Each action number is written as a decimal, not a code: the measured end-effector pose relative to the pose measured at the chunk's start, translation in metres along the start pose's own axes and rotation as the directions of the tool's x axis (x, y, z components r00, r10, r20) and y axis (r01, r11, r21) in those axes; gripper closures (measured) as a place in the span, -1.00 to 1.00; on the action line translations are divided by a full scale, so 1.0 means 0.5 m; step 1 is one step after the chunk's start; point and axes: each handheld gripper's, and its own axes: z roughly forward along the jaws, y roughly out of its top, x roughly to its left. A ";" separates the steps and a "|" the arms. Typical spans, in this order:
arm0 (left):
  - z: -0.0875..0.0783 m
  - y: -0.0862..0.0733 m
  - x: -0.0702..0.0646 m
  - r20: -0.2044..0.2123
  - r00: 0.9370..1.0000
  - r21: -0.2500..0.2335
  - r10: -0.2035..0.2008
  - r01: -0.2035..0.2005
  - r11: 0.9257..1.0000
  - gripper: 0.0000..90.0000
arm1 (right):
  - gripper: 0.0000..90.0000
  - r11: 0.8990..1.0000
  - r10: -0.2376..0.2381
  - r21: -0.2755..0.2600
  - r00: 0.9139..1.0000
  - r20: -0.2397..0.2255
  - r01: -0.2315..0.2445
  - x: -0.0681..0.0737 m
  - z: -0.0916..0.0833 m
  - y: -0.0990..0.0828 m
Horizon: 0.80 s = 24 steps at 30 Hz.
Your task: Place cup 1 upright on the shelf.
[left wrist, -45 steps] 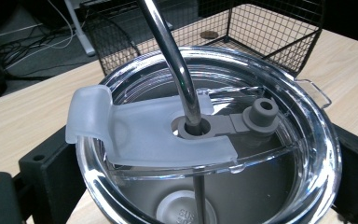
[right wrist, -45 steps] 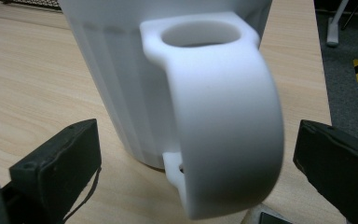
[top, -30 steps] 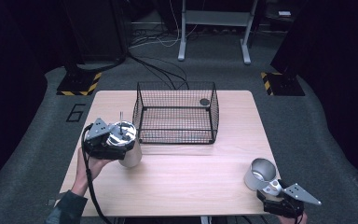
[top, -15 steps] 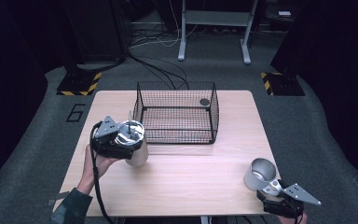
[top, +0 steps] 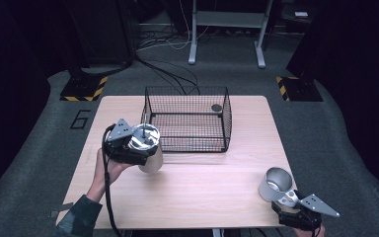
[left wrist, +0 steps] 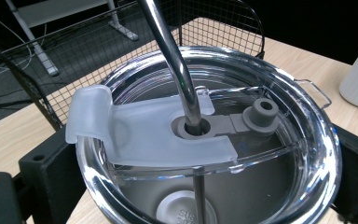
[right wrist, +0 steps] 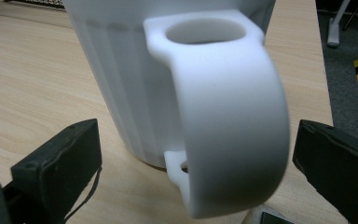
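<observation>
At the left of the surface (top: 197, 192), just beside the wire basket (top: 187, 118), the left gripper (top: 128, 145) has its jaws clamped on the lidded tumbler (top: 147, 148). The right gripper (top: 296, 210) has its jaws apart around the white mug (top: 275, 183) handle.

floor mat (top: 54, 148) | numeral "6" (top: 80, 119) | black, left of table

Dark room; grey carpet floor (top: 335, 133); hazard-striped blocks (top: 84, 89); grey metal stand (top: 227, 29); cables (top: 163, 44).
</observation>
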 end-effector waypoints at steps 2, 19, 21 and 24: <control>0.004 0.004 -0.002 0.004 1.000 0.003 0.002 -0.002 1.000 -0.92 | -0.99 1.000 -0.002 0.001 1.000 -0.001 0.002 0.000 0.000 0.000; 0.016 0.045 -0.009 0.020 1.000 -0.012 0.022 -0.022 1.000 -0.92 | -0.99 1.000 -0.002 0.000 1.000 0.002 0.002 -0.001 0.000 0.000; 0.018 0.050 -0.009 0.019 1.000 -0.019 0.019 -0.019 1.000 -0.92 | -0.99 1.000 0.000 0.000 1.000 -0.002 0.000 -0.001 0.000 0.000; 0.020 0.061 -0.006 0.028 0.999 -0.019 0.019 -0.019 1.000 -0.92 | -0.99 1.000 -0.002 0.001 1.000 0.000 0.002 -0.001 0.000 0.000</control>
